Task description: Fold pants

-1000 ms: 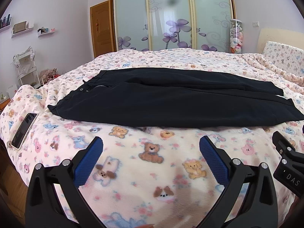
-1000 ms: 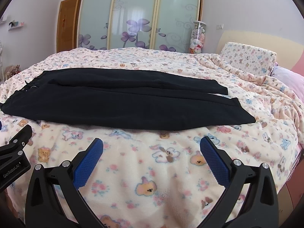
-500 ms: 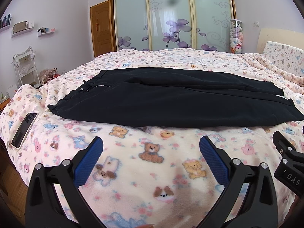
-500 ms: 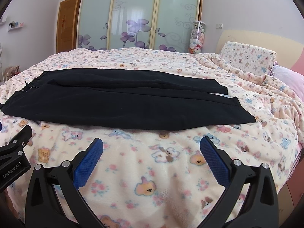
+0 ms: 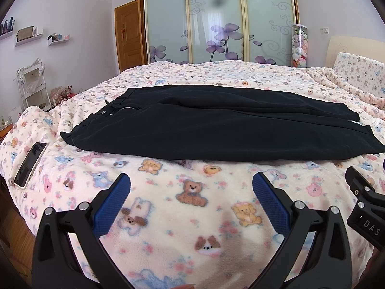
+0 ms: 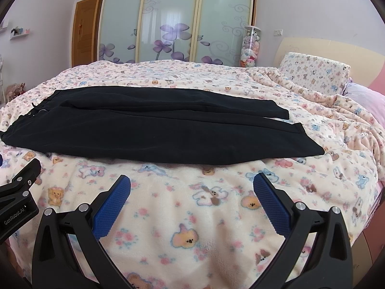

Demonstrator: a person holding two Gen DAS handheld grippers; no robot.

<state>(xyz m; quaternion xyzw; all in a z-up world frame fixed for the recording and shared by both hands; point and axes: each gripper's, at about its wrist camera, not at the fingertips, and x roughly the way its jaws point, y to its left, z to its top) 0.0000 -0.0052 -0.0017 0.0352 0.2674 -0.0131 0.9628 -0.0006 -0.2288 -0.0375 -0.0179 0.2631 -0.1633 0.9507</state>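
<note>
Left wrist view: black pants (image 5: 216, 130) lie flat on the bed (image 5: 168, 204). Both grippers, left (image 5: 191, 192) and right (image 6: 192, 192), hover with fingers apart. Soft, limp cloth; probably best pinched at waistband and hems.

The black cotton pants (image 5: 216, 125) lie flat across the fleece bear-print blanket (image 5: 192, 207), waistband left, legs right. A slim rectangular phone (image 5: 30, 161) lies near-left, well apart.

Black pants (image 5: 216, 125) flat on bed (image 5: 168, 207); L gripper (image 5: 191, 195) jaws wide.
</note>
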